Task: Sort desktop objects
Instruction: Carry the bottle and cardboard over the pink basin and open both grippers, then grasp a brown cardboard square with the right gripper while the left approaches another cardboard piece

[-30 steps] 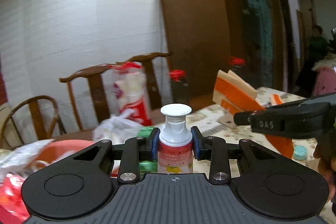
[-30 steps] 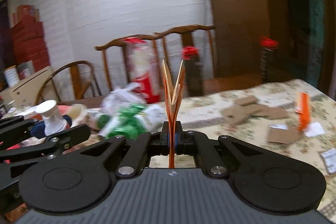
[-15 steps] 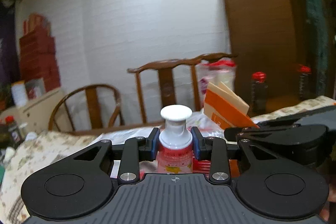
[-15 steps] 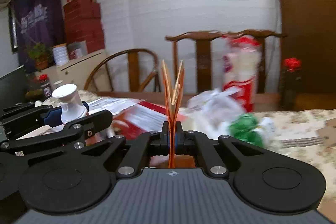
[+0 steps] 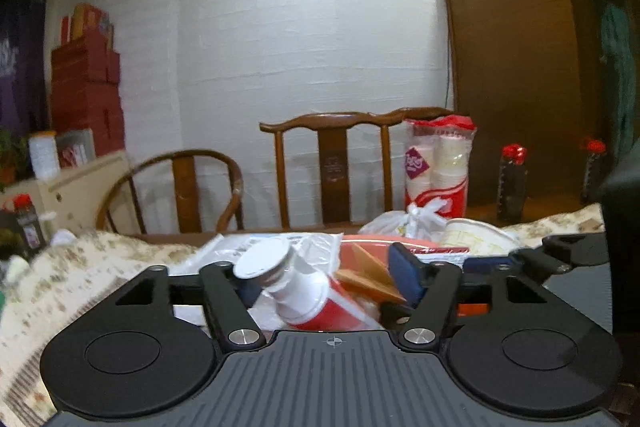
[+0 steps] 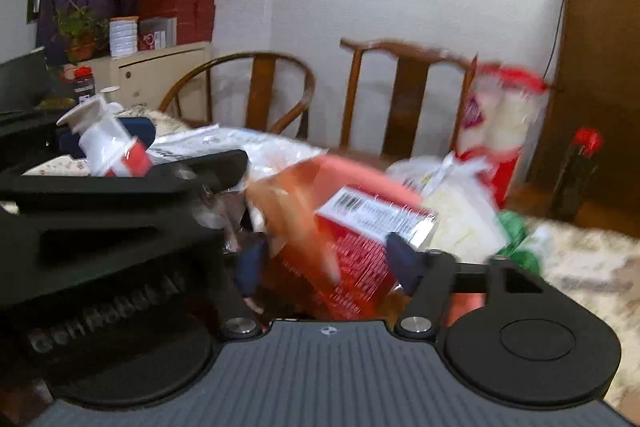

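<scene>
White brick wall (image 5: 300, 47) behind. Left wrist: your left gripper (image 5: 326, 277), jaws just opened, has released the bottle (image 5: 304, 291), now tilted between them. Right wrist: your right gripper (image 6: 328, 263) likewise freed the orange card (image 6: 296, 211), blurred, tipped over the red basin (image 6: 372, 179).

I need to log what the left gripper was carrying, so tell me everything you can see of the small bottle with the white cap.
The bottle is small, plastic by its look, with a wide flat white cap, a white neck and a red label. It tips over to the left between the left gripper's blue pads, which have just been opening and no longer press on it. It leans above a red basin of rubbish, near a folded orange card.
</scene>
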A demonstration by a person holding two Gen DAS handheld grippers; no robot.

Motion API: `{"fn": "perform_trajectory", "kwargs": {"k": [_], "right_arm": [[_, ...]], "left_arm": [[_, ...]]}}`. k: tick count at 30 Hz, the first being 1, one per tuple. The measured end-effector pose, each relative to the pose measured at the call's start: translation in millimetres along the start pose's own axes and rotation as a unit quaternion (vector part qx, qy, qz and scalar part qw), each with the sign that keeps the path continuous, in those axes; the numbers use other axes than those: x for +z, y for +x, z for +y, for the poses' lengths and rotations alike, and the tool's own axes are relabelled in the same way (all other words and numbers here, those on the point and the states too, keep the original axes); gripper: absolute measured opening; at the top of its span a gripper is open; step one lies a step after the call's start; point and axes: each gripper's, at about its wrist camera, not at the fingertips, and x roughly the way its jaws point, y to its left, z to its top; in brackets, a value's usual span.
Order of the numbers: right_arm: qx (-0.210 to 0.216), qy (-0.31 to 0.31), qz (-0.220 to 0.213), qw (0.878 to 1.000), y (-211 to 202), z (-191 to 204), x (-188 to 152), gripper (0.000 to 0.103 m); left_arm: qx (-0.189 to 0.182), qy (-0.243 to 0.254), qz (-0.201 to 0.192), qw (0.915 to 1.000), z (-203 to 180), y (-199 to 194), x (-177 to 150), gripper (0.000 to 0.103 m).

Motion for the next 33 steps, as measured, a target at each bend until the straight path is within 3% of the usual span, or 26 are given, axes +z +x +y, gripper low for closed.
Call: {"fn": "perform_trajectory", "kwargs": {"k": [4, 7, 15, 24, 29, 33], "right_arm": [[0.009, -0.008, -0.009, 1.0, -11.8, -3.3, 1.3, 0.084], [0.026, 0.013, -0.019, 0.999, -26.0, -12.6, 2.0, 0.087], [0.04, 0.08, -0.04, 0.995, -54.8, -46.0, 0.6, 0.091], [-0.048, 0.092, -0.039, 0.994, -100.0, -100.8, -58.0, 0.1], [-0.102, 0.119, 0.001, 0.988, -127.2, -163.9, -116.2, 0.101], [-0.158, 0.135, 0.033, 0.978, -145.4, -212.9, -159.4, 0.101]], "left_arm": [[-0.025, -0.022, -0.001, 0.9994, 5.4, -7.9, 1.1, 0.085], [-0.02, -0.014, -0.028, 0.9993, 0.0, -22.2, 4.8, 0.099], [-0.033, 0.002, -0.064, 0.9974, -28.4, -53.3, 18.9, 0.103], [-0.113, 0.013, -0.066, 0.9913, -116.6, -63.9, -2.9, 0.103], [-0.17, 0.044, -0.03, 0.9839, -185.1, -46.4, -33.1, 0.103], [-0.194, 0.082, 0.006, 0.9775, -234.8, -23.0, -56.2, 0.103]]}}
